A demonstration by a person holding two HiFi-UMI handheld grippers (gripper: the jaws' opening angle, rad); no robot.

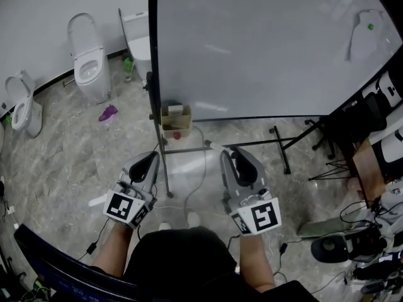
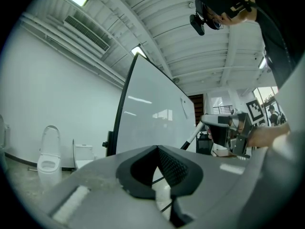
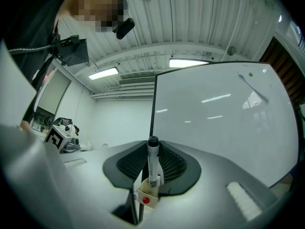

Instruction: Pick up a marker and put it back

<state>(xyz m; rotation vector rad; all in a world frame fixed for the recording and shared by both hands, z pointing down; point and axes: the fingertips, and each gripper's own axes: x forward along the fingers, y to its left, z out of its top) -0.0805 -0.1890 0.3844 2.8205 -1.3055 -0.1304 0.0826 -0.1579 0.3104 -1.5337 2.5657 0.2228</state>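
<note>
My right gripper [image 1: 228, 153] is shut on a white marker [image 1: 214, 146] whose end sticks out to the left of the tips. In the right gripper view the marker [image 3: 152, 168] stands upright between the ribbed pads, black cap on top. Beyond it sits a small cardboard box [image 3: 147, 194] with a red dot, the same box [image 1: 175, 119] that is fixed at the lower left corner of the whiteboard [image 1: 271, 49]. My left gripper [image 1: 146, 163] is held level beside the right one, its jaws together with nothing in them, and the left gripper view shows only its pads [image 2: 176, 168].
The whiteboard's stand [image 1: 282, 145] spreads its legs over the floor ahead. An eraser [image 1: 364, 33] clings to the board's top right. Two toilets [image 1: 91, 61] [image 1: 25, 102] and a purple scrap [image 1: 108, 112] lie at the left. Equipment and cables [image 1: 371, 168] crowd the right side.
</note>
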